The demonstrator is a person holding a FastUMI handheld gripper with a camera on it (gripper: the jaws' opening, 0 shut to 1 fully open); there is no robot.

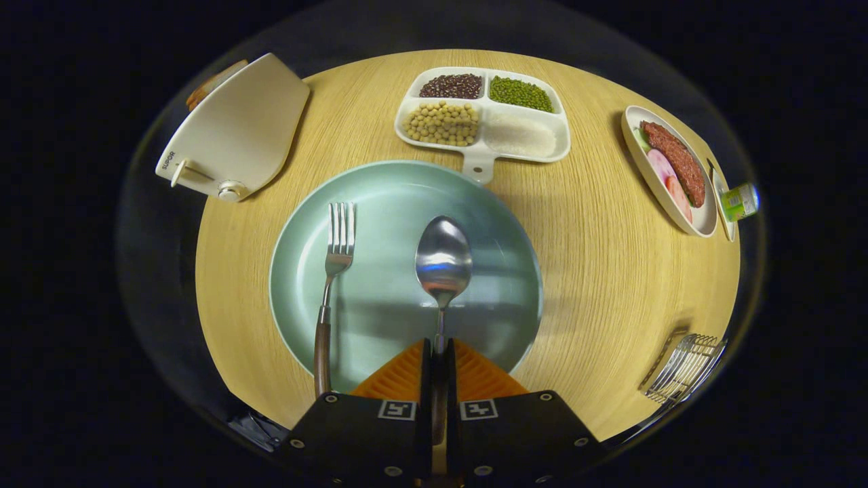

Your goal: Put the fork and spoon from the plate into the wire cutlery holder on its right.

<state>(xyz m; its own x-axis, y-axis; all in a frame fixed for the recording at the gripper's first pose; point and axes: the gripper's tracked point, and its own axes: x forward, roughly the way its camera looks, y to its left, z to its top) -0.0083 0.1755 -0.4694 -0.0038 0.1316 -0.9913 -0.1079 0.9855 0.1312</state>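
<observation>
A pale green plate lies on the wooden table just ahead of my fingers. A steel spoon points away from me over the plate, its handle running back between my two fingers, and my gripper is shut on that handle. A fork with a brown handle lies on the plate to the left of the spoon, tines pointing away. The wire cutlery holder stands on the table to the right of the plate, near the table's edge.
A white divided tray of beans and grains sits beyond the plate. A cream appliance stands at the far left. At the far right are an oval dish with meat slices and a small green bottle.
</observation>
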